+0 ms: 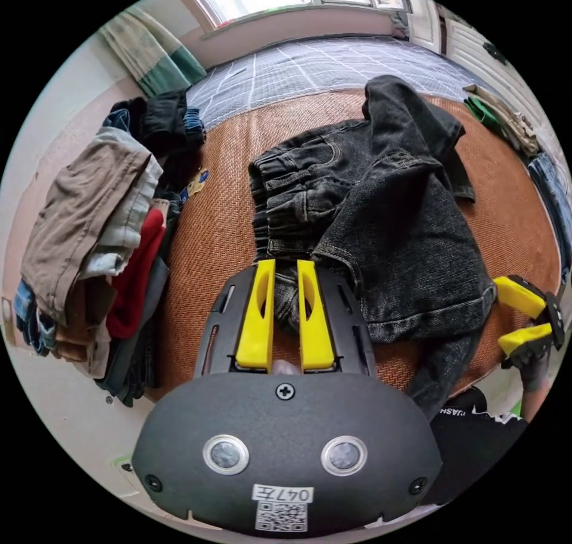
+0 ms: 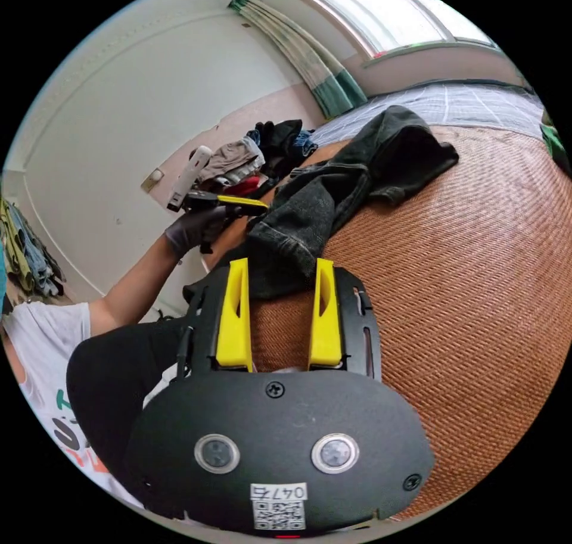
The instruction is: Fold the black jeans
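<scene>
The black jeans lie crumpled on a woven orange-brown mat, waistband toward the left and legs bunched on top. My left gripper has its yellow jaws close together with denim at the waistband pinched between them. In the right gripper view the left gripper is at the jeans' far edge, held by a black-gloved hand. My right gripper stands open, jaws wide, with a hemmed leg end of the jeans lying between its tips. The right gripper also shows open beside the leg hem.
A tall heap of mixed clothes stands at the mat's left edge. A grey checked sheet lies beyond the mat under a window. More folded garments sit at the far right. The person's body is close to the mat's edge.
</scene>
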{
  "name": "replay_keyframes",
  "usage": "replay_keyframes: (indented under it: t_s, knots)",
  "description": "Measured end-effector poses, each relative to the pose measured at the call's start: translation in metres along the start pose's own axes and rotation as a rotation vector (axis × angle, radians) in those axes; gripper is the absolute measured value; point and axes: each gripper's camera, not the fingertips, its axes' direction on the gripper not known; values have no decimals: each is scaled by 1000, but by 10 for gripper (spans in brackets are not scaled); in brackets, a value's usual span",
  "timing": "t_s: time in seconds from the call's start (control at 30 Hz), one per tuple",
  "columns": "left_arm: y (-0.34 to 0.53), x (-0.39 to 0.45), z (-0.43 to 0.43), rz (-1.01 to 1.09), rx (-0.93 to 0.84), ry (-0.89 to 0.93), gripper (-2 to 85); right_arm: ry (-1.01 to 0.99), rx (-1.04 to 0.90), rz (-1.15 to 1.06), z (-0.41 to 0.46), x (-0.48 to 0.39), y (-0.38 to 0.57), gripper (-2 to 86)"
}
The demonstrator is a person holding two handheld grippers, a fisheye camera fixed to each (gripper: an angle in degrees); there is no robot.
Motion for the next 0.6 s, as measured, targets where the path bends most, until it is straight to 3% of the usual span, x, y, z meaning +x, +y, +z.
replay_keyframes:
  t_s: [0.23, 0.33, 0.43, 0.5, 0.6]
  knots:
    - [46, 26, 2, 5, -62, -217, 16, -10, -282, -111, 32, -40, -44, -5]
    - [79, 9, -5, -32, -64, -150, 14, 286, -280, -294, -8, -65, -82, -9]
    - [106, -15, -22, -116, -36, 103, 28, 499, -219, -459, -43, -109, -124, -9]
    - [119, -11, -33, -115, -27, 231, 43, 772, -163, -664, -46, -159, -143, -9]
    - [133, 11, -40, -73, -33, 167, 45, 896, -64, -831, -39, -208, -143, -5]
